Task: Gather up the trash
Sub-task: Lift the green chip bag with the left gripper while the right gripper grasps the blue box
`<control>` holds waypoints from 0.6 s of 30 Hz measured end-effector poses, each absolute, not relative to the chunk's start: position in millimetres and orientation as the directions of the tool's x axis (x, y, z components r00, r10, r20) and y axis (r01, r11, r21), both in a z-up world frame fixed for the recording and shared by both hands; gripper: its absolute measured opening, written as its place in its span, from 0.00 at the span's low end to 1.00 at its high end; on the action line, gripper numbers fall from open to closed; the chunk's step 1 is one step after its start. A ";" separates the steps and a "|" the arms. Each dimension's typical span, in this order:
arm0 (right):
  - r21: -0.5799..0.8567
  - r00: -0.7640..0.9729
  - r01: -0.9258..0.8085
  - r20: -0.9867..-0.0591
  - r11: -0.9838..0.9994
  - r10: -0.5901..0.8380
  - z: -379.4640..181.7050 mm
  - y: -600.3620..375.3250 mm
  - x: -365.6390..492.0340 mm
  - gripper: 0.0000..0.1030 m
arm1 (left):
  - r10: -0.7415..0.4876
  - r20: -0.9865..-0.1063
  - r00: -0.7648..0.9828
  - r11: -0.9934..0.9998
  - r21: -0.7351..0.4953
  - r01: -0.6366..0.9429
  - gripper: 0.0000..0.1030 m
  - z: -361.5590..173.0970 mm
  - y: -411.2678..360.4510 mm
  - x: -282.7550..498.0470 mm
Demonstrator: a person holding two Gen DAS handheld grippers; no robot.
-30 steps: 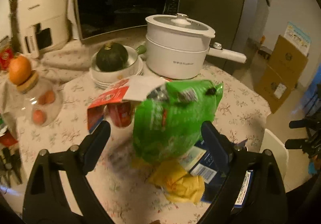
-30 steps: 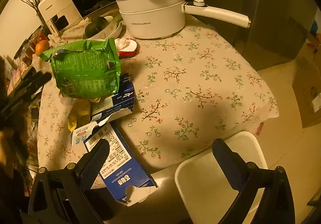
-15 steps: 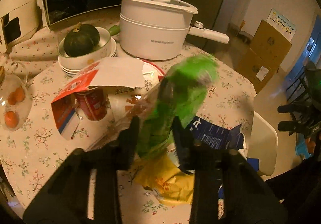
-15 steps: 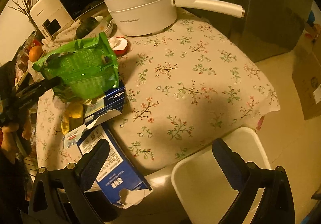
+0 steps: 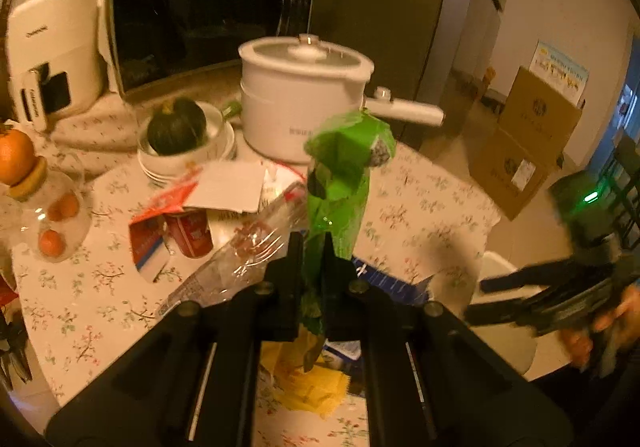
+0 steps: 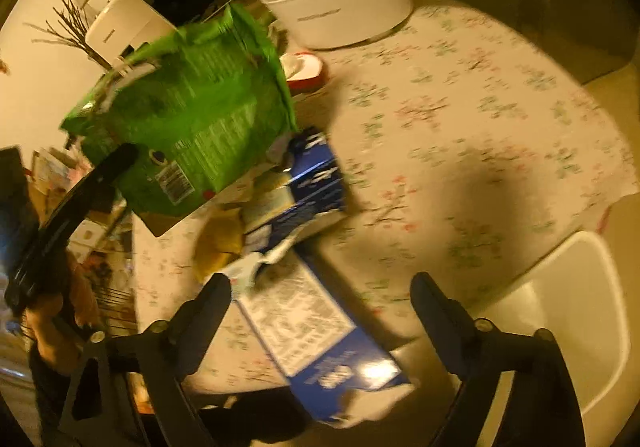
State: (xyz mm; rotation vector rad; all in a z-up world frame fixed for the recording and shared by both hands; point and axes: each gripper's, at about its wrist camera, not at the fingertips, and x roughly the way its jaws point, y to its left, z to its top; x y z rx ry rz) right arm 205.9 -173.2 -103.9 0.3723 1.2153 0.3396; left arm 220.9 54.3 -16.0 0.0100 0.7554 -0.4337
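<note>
Left gripper [image 5: 311,247] closing, pinching crinkled green bag [image 5: 344,171]

Pot [image 5: 304,103] behind bag [image 5: 344,183]; carton [image 6: 320,347] at table [image 6: 480,127] edge

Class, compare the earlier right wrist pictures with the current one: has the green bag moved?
Yes. The green bag has lifted off the blue carton, toward the white pot, pinched in the left tool.

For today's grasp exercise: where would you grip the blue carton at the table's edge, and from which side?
Likely its near end: the blue carton lies flat, that end overhanging the table edge, so approach from that side, jaws above and below.
</note>
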 end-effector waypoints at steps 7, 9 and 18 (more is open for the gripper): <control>0.554 0.288 0.019 -0.800 0.833 0.526 -125.6 -155.2 223.4 0.73 | -0.346 -0.611 0.712 0.936 -0.170 0.309 0.08 7.5 70.9 181.4; 0.571 0.280 0.051 -0.796 0.819 0.537 -135.4 -152.6 229.0 0.66 | -0.329 -0.601 0.729 0.943 -0.170 0.285 0.08 8.6 77.1 171.8; 0.652 0.331 0.131 -0.739 0.747 0.587 -145.6 -162.3 240.2 0.14 | -0.301 -0.600 0.741 0.953 -0.215 0.213 0.08 -2.7 98.3 157.2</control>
